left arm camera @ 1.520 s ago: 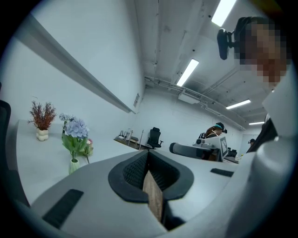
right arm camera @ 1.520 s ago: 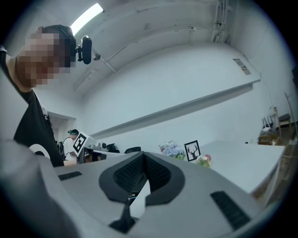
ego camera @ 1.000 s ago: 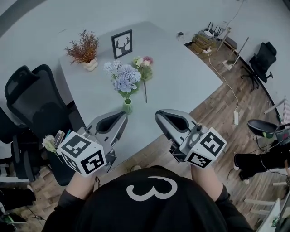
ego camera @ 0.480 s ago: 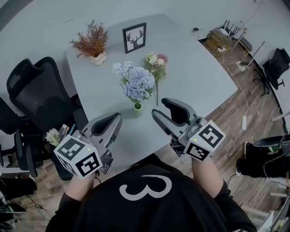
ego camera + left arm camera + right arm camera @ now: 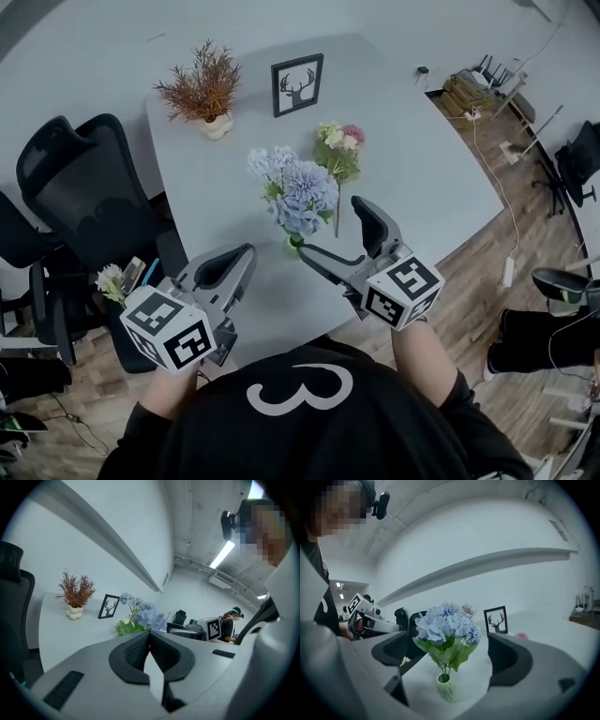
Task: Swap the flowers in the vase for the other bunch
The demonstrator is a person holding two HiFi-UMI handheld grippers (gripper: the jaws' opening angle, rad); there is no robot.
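Blue bunch (image 5: 302, 192): upright in green vase (image 5: 294, 246) on table (image 5: 412, 159); other bunch (image 5: 339, 150) lies just beyond.
Right gripper (image 5: 333, 228): jaws have just been opening, now wide; bunch framed between, untouched.
Left gripper (image 5: 240, 257): jaws pressed together, empty.
Handling: likely light, soft; pinch stems above rim, not blooms.

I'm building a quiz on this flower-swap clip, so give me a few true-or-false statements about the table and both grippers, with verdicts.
1. The blue flowers stand in the green vase. True.
2. The right gripper is clamped on the vase. False: its jaws stand wide apart, having just been opening, and the vase shows between them, not gripped.
3. The left gripper has its jaws together with nothing between them. True.
4. The other bunch stands in a second vase. False: the pink and white bunch lies flat on the table, beside the vase.
5. The deer picture stands upright behind the flowers. True.
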